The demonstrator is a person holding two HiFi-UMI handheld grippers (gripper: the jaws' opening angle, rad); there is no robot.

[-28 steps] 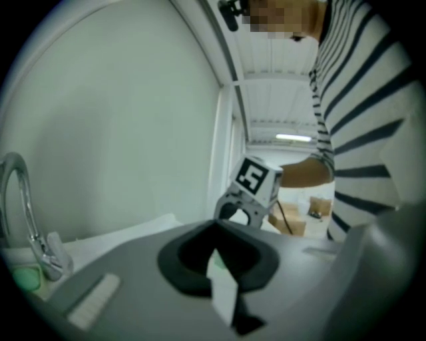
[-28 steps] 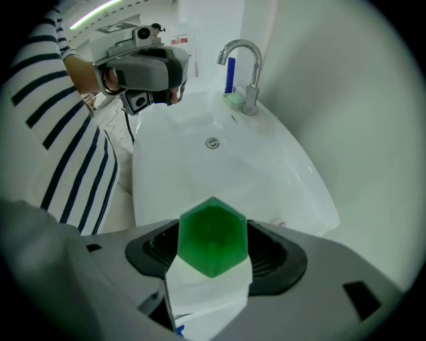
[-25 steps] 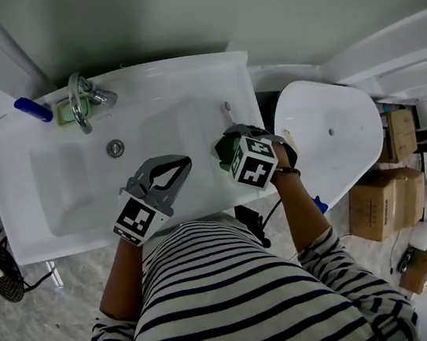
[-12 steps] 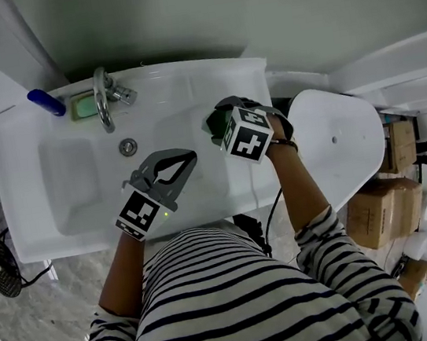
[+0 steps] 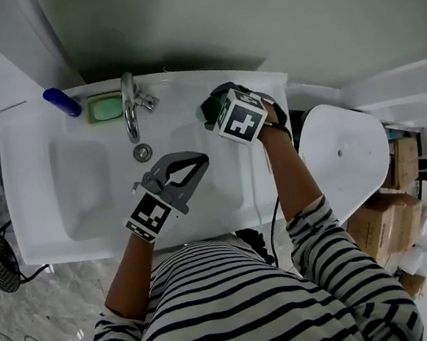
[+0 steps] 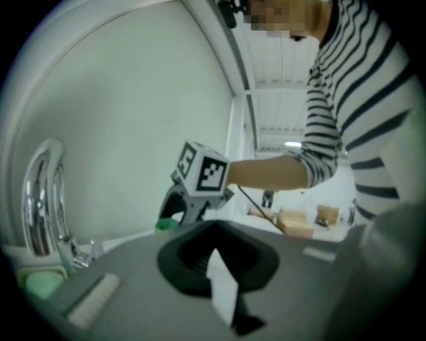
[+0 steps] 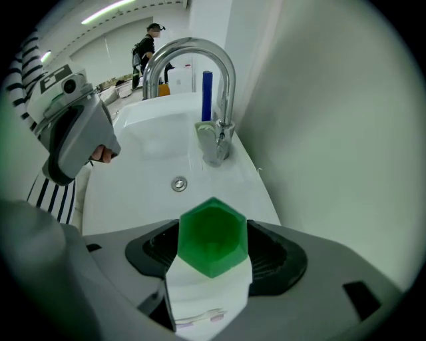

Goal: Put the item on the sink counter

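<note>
Right gripper view tells me most. The right gripper pinches a small white bottle by its body. That leaves the green cap free, pointing ahead toward the faucet.

From the head view, the bottle hangs over the back right corner of the sink counter, near the wall. It sits beside the basin rather than over it, and I judge that flat ledge is the spot meant for it. I cannot tell whether it touches the counter yet.

The left gripper waits above the basin, near the drain. Its jaws are pressed together on nothing, and it seems parked clear of the other arm. The far corner already holds green soap and a blue stick, so the right side looks the sensible choice.
</note>
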